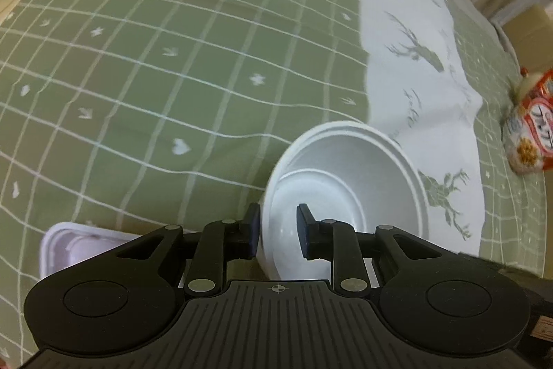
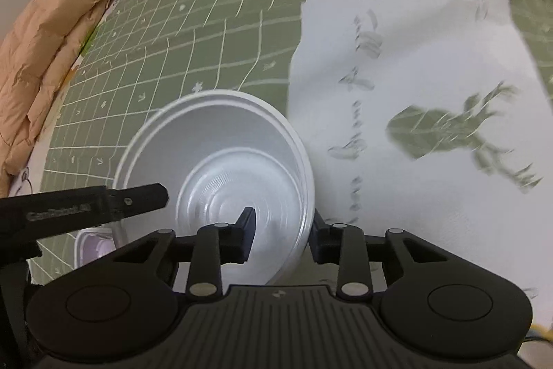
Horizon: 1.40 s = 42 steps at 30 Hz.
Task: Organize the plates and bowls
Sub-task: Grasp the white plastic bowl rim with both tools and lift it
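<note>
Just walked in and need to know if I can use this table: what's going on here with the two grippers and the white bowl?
A person is sorting dishes with two handheld grippers. Both straddle the rim of the same white bowl: the left gripper on one side, the right gripper on the opposite side, each with one finger inside and one outside. The bowl is over the green checked tablecloth, beside a white deer-print cloth. A pale container sits nearby.
</note>
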Available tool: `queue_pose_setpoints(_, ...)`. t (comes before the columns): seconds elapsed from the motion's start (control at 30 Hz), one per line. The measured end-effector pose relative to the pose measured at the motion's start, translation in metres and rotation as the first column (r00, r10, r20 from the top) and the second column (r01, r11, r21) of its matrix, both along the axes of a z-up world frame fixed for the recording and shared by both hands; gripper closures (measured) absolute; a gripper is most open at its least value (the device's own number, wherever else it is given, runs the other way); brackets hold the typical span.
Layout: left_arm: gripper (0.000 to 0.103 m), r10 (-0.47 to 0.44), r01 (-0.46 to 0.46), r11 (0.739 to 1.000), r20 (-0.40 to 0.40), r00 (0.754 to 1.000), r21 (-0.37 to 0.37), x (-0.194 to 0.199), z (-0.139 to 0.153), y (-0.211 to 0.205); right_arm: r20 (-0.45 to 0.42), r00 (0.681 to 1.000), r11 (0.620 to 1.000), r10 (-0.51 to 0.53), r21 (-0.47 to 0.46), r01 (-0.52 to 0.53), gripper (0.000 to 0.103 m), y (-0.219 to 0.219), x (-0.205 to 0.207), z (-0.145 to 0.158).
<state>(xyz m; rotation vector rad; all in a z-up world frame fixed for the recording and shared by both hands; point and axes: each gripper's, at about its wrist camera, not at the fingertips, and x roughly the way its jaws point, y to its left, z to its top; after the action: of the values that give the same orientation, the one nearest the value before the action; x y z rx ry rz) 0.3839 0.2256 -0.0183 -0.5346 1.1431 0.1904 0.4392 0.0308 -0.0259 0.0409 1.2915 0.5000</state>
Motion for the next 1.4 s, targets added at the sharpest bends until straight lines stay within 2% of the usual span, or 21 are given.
queue_pose_setpoints(0.23,0.078,-0.100,0.100,0.994,-0.003,0.995,-0.034,0.019,0.001,-0.058,0.023,0.996,0.996,-0.081,-0.035,0.082,0.072,-0.059,0.016,0.012)
queue_pose_setpoints(0.5,0.078,-0.206,0.206,0.979,0.001,0.979,-0.015,0.042,-0.004,-0.128,0.050,0.984,0.981,-0.169,-0.085,0.172,0.071,-0.125,0.025,0.005)
queue_pose_setpoints(0.63,0.078,-0.271,0.271,0.962,-0.012,0.963,0.023,0.050,-0.009,-0.155,0.039,0.977,0.970,-0.211,-0.113,0.215,0.071,-0.148,0.028,-0.006)
queue_pose_setpoints(1.03,0.078,-0.295,0.297,0.953,-0.035,0.955,0.067,0.054,-0.019,-0.165,0.030,0.970,0.963,-0.242,-0.118,0.243,0.071,-0.158,0.028,-0.013)
queue_pose_setpoints(1.23,0.078,-0.302,0.304,0.950,-0.044,0.952,0.074,0.056,-0.025,-0.167,-0.002,0.964,0.957,-0.267,-0.113,0.266,0.071,-0.162,0.027,-0.021)
queue_pose_setpoints(1.4,0.078,-0.307,0.309,0.949,-0.040,0.951,0.067,0.058,-0.029,-0.169,-0.043,0.959,0.958,-0.280,-0.071,0.276,0.071,-0.163,0.027,-0.028)
